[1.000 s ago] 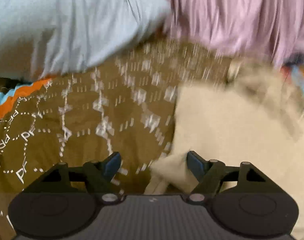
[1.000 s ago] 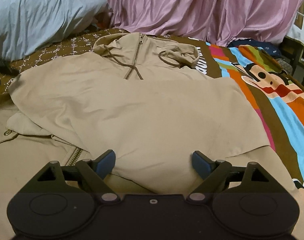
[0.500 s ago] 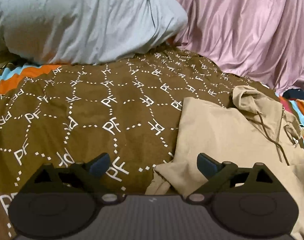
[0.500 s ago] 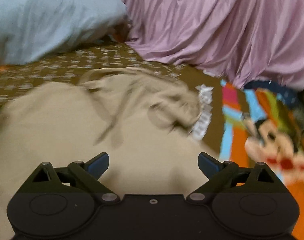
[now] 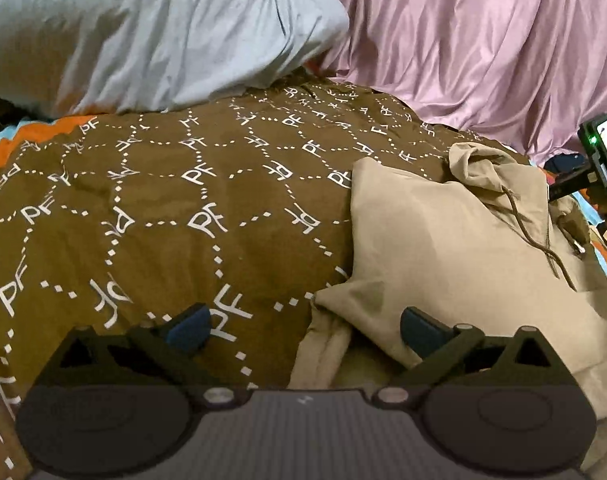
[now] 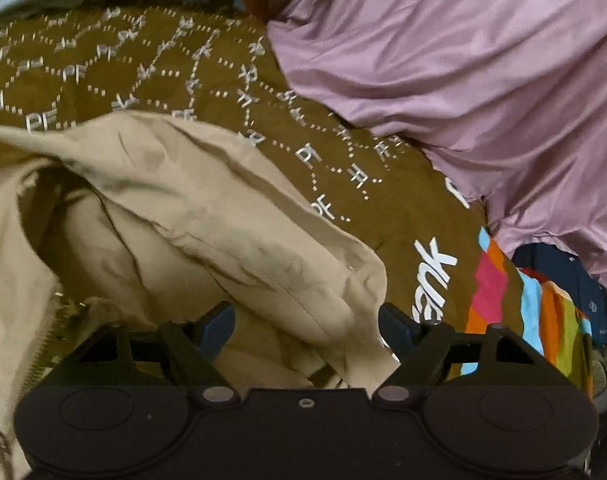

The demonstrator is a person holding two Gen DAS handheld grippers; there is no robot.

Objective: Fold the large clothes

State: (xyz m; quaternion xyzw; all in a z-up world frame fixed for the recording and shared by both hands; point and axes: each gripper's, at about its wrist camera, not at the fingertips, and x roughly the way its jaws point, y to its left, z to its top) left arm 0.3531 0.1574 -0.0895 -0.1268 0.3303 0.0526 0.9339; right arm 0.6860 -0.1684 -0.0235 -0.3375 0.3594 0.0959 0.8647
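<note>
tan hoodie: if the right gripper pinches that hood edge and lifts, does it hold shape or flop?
Likely flops: the tan hoodie already lies in soft creases and rumpled folds on the brown bedspread. Probably light for its size, since the fabric looks thin. A one-point pinch would likely let the rest drag and sag, and the drawstring may dangle.

The bed is covered by a brown blanket (image 5: pixel 151 208) with white letters. On it are laid a tan hoodie (image 5: pixel 435 240), a big blue pillow (image 5: pixel 151 28) and a pink sheet (image 5: pixel 483 48).
</note>
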